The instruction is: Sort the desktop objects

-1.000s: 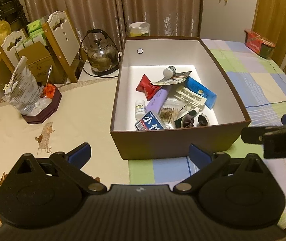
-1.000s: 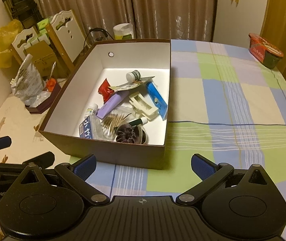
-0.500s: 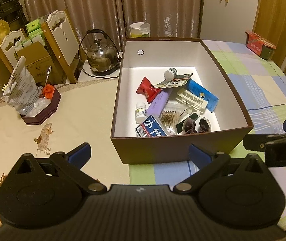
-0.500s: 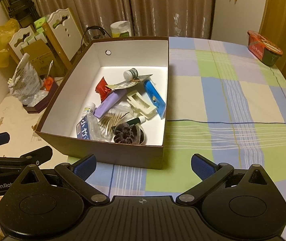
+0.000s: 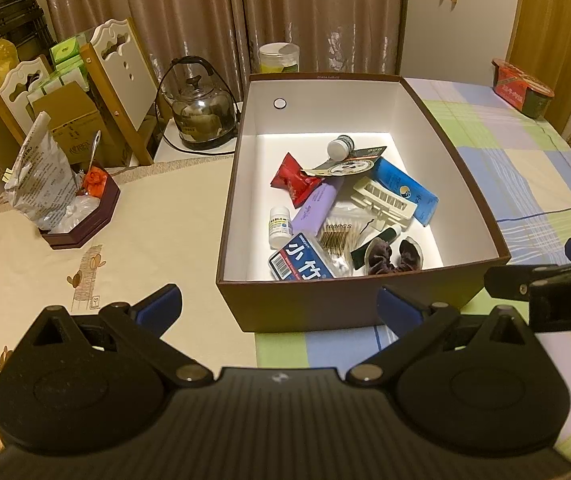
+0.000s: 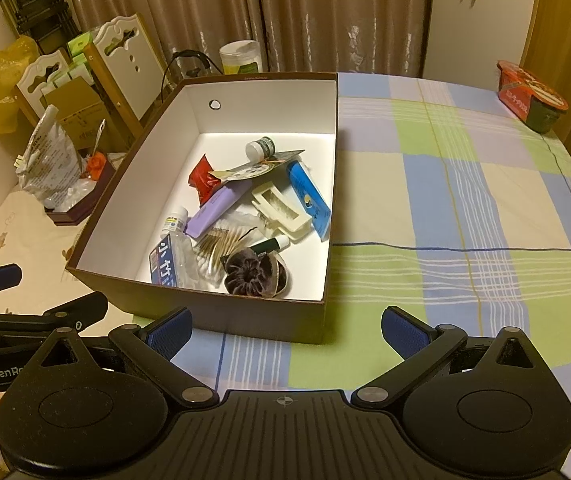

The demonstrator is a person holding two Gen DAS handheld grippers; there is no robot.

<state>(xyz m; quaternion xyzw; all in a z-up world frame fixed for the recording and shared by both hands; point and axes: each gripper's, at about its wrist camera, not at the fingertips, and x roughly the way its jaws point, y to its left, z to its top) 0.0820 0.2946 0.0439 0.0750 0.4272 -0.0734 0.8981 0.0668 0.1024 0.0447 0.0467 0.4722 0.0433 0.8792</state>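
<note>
Left gripper (image 5: pixel 279 306): hovering before the box's near wall, jaws standing spread wide, gripping nothing.
Right gripper (image 6: pixel 287 330): hovering at the box's near right corner, jaws likewise spread, empty.
Brown box (image 5: pixel 325 308): sitting open on the table (image 6: pixel 465 208), straddling the checked and cream cloths.
Contents: blue tube (image 5: pixel 405 190), purple tube (image 5: pixel 317 208), cream hair clip (image 6: pixel 281 210), dark scrunchie (image 6: pixel 251 274) and small white bottle (image 5: pixel 279 222) are lying jumbled inside, touching or overlapping.

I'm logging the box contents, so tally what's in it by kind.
Bottles: 2
Tubes: 2
Packets: 4
Hair clip: 1
Scrunchie: 1
Green stick: 1
Total: 11
</note>
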